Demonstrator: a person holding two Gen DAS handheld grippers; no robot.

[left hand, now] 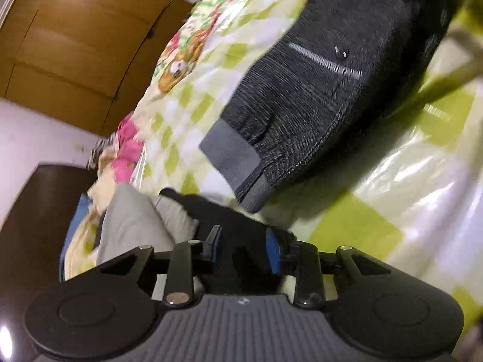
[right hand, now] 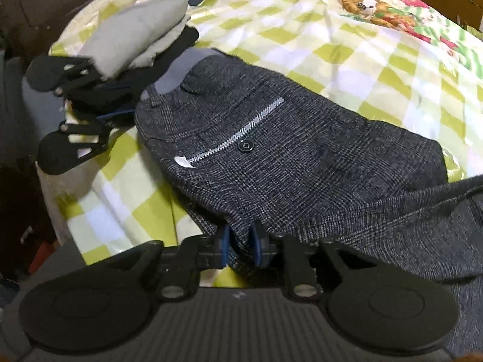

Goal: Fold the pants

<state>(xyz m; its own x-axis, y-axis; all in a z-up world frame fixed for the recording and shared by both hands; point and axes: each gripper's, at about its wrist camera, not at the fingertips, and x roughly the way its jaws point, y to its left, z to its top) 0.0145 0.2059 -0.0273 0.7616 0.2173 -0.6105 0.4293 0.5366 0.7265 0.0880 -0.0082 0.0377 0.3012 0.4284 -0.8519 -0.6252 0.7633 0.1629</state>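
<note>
The left tongs point(left hand: 243, 249) stood spread, gripping nothing, over a dark garment in the pile of clothes point(left hand: 142, 220) at the edge of the bed point(left hand: 377, 211). The pants point(right hand: 271, 157) lay just beside them on the checked cover, seat pocket up, waistband nearest the left tongs. The right tongs point(right hand: 241, 249) were pressed together on a fold of the pants' near edge. The pants looked only partly folded, judging by the leg fabric trailing off to the right.

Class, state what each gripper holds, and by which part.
Right gripper pinches the pants at a bunched fabric edge. Left gripper is open, holding nothing.
</note>
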